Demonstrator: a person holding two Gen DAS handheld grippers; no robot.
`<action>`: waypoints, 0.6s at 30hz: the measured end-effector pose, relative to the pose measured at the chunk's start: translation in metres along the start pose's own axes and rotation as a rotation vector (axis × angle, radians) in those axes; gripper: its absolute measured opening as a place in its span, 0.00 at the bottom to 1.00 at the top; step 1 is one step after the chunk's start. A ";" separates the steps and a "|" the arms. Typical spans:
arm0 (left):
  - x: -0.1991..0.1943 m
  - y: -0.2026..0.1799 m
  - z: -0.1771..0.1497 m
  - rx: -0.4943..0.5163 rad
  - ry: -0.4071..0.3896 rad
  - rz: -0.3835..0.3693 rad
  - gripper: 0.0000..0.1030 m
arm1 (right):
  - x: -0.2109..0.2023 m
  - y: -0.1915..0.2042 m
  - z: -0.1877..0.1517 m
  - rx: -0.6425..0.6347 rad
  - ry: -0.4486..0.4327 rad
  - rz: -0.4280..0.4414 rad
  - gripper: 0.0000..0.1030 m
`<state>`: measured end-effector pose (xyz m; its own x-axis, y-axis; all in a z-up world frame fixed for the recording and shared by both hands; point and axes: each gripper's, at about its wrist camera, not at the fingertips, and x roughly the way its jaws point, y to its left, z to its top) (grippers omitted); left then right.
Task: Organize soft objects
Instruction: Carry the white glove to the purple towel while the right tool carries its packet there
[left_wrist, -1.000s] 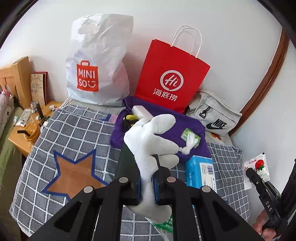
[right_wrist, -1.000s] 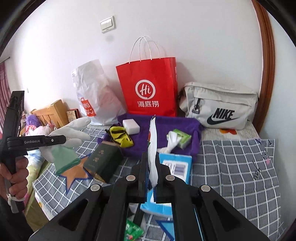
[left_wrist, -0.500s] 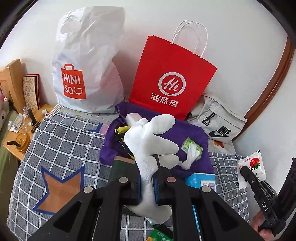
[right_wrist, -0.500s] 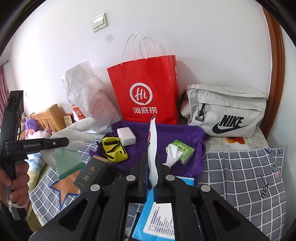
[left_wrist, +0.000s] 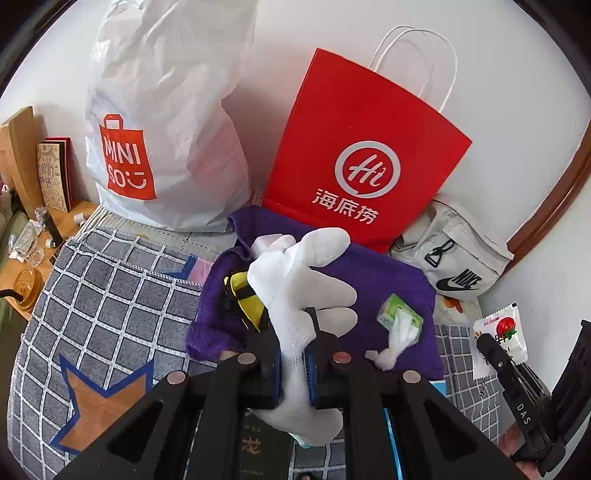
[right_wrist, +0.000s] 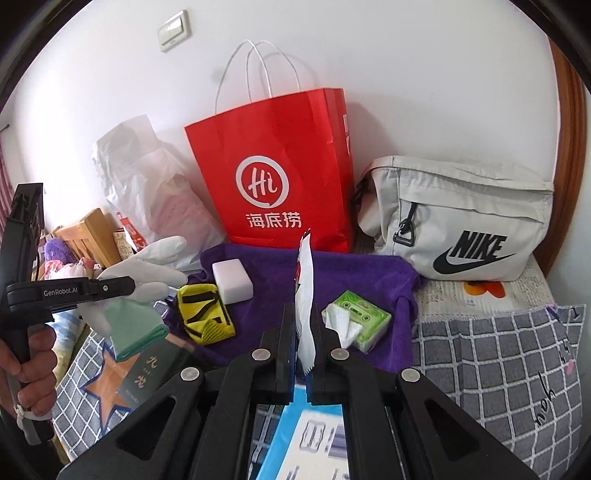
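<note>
My left gripper (left_wrist: 293, 350) is shut on a white glove (left_wrist: 299, 280) whose fingers stick up over the purple towel (left_wrist: 388, 273). In the right wrist view the glove (right_wrist: 147, 258) shows a green cuff hanging below the left gripper (right_wrist: 125, 286). My right gripper (right_wrist: 303, 332) is shut on a thin white sachet (right_wrist: 304, 280), seen edge-on; its strawberry print (left_wrist: 504, 328) shows in the left wrist view. On the towel (right_wrist: 280, 269) lie a yellow pouch (right_wrist: 203, 314), a white block (right_wrist: 232, 280) and a green tissue pack (right_wrist: 358, 317).
A red paper bag (right_wrist: 273, 173), a white plastic bag (left_wrist: 159, 122) and a grey Nike bag (right_wrist: 461, 221) stand against the wall behind the towel. A blue box (right_wrist: 314, 435) and a dark green box (right_wrist: 147, 373) lie on the checked blanket (left_wrist: 110, 288). A cluttered wooden bedside table (left_wrist: 26, 273) sits left.
Both grippers have moved forward toward the purple towel and the bags, which now look larger and closer. The glove and the sachet stay gripped.
</note>
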<state>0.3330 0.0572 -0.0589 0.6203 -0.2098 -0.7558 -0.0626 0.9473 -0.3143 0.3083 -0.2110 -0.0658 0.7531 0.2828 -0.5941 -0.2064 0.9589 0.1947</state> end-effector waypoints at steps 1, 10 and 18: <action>0.004 0.001 0.001 -0.004 0.005 -0.002 0.10 | 0.004 -0.001 0.001 -0.001 0.003 -0.001 0.04; 0.040 0.000 0.019 0.002 0.031 0.029 0.10 | 0.049 -0.014 0.017 -0.001 0.027 -0.017 0.04; 0.071 -0.010 0.032 0.044 0.049 0.090 0.10 | 0.084 -0.031 0.034 -0.008 0.041 -0.038 0.04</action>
<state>0.4027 0.0406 -0.0906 0.5745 -0.1341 -0.8075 -0.0814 0.9722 -0.2193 0.3997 -0.2182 -0.0951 0.7341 0.2470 -0.6325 -0.1834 0.9690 0.1655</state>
